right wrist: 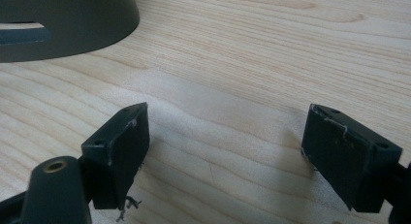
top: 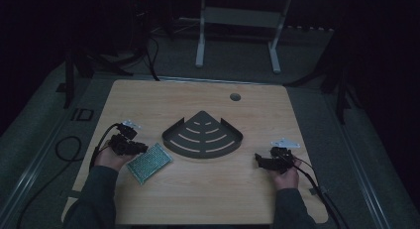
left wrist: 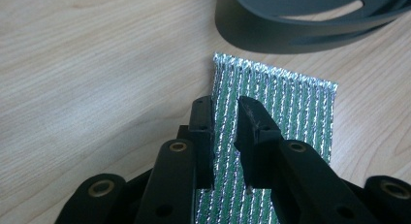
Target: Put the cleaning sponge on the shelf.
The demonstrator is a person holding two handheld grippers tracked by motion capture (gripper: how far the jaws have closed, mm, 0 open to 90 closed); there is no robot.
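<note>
A green pad with silver foil stripes lies flat on the wooden table, left of centre. My left gripper hovers over its left edge. In the left gripper view the jaws stand a narrow gap apart, and the pad shows through the gap and to their right, not pinched. A dark grey quarter-round shelf with curved slots sits at the table's middle. My right gripper rests low at the right, apart from the shelf. Its jaws are wide open over bare wood, with the shelf's rim at the upper left.
The table has a round cable hole near its far edge. Cables trail from both grippers off the table's sides. The shelf's curved wall lies just beyond the pad. A white frame stands on the floor behind.
</note>
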